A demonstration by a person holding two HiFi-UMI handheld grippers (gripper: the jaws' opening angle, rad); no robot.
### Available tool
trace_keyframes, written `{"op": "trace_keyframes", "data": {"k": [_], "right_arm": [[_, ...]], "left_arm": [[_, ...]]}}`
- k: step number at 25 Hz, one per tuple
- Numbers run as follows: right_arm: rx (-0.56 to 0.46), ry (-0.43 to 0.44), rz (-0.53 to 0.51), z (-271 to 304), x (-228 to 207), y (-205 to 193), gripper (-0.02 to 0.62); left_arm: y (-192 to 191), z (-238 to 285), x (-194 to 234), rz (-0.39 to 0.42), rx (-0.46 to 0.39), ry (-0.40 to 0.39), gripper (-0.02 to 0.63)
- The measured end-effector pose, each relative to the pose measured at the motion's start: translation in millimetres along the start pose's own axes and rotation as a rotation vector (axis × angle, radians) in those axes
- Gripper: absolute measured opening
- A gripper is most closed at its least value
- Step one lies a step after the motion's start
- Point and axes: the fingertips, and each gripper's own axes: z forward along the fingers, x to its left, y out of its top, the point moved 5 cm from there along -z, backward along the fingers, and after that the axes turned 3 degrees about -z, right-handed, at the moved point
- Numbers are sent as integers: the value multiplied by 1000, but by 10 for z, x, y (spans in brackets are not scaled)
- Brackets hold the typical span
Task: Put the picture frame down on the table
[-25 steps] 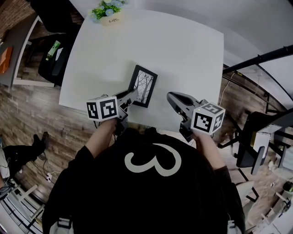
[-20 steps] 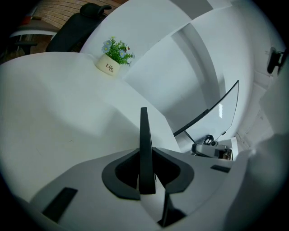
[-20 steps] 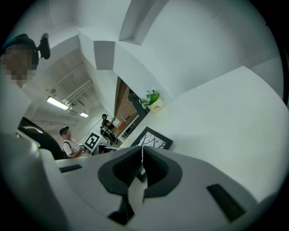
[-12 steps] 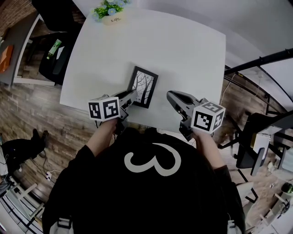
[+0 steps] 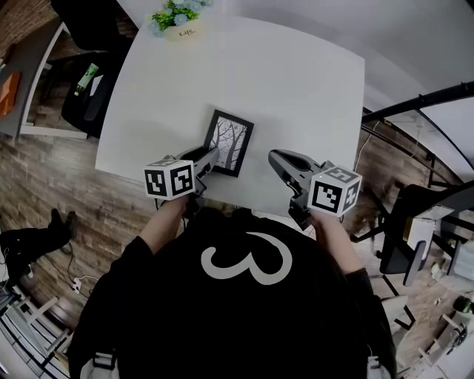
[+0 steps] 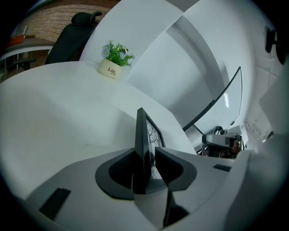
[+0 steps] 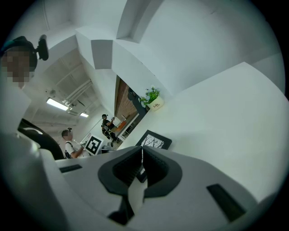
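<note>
Picture frame (image 5: 229, 142), carried by left gripper (image 5: 210, 156), edged slightly left, nearer person.

Open office or lab workroom. White table (image 5: 296, 89) with a small potted plant (image 5: 176, 18) at its far edge, black office chair (image 6: 74, 29) beside it, brick wall (image 6: 45, 17) behind, wood-plank floor (image 5: 52, 178) below. Strip lights (image 7: 57, 104) on a white ceiling; other people (image 7: 71, 145) standing farther off.
</note>
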Motion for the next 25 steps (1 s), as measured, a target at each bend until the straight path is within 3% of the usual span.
{"op": "trace_keyframes", "data": {"k": [8,20,25], "right_arm": [[2,-1,7,-7,-30,-22,25],[16,-1,20,4,-57,-89,25],[-21,-3,-2,-19,33,-69,25]], "left_arm": [[-38,-40,122,11,-7,74,145],[-15,-93,180,32,-3,101,175],[85,-297,147,29,-75,88,175]]}}
